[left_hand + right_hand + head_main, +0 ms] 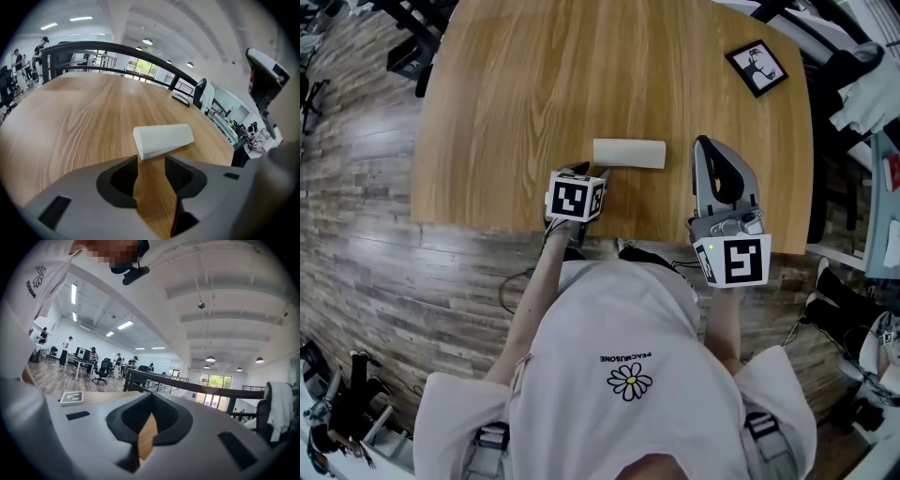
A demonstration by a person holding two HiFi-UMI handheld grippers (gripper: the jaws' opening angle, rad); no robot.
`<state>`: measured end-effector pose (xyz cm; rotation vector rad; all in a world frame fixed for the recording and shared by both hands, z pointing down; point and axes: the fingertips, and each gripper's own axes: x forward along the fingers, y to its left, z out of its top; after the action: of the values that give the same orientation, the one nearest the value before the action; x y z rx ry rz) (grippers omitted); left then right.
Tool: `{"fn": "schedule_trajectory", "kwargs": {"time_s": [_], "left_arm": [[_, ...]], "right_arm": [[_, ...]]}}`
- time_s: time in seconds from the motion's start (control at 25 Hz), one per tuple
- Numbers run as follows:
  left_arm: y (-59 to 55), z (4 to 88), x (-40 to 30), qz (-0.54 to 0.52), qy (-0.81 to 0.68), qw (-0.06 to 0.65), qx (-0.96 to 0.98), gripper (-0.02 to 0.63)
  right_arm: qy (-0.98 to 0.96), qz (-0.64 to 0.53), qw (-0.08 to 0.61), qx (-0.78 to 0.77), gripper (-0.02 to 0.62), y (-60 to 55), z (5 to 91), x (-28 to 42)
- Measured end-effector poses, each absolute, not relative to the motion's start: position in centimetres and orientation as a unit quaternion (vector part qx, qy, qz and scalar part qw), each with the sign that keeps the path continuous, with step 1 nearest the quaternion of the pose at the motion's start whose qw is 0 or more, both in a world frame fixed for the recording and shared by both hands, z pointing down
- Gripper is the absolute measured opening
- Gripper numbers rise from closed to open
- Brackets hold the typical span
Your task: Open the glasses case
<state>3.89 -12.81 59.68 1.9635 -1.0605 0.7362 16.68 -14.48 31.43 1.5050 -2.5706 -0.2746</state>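
A closed white glasses case [628, 153] lies on the wooden table [516, 84] near its front edge. My left gripper [585, 171] points down at the table just left of and in front of the case's left end, not touching it. In the left gripper view the case [164, 139] lies just beyond the gripper [151, 161], whose jaws stand open with only bare wood between them. My right gripper [704, 142] is held level to the right of the case, apart from it. In the right gripper view the gripper [151, 398] is shut on nothing.
A black-framed square marker card [757, 67] lies at the table's far right; the right gripper view shows it as a card [71, 397] at the left. The table's front edge [487, 225] runs right by both hands. Chairs, desks and people stand around the room.
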Motion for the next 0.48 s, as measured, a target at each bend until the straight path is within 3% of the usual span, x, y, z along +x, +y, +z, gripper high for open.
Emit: {"fn": "schedule_trajectory", "kwargs": {"time_s": [0.48], "left_arm": [[-13.3,60.4,4.2,0.310,-0.423,0.391,0.757,0.150]], "right_arm": [[-0.849,-0.068,0.082,0.518,0.008,-14.8,32.9,18.6]]}}
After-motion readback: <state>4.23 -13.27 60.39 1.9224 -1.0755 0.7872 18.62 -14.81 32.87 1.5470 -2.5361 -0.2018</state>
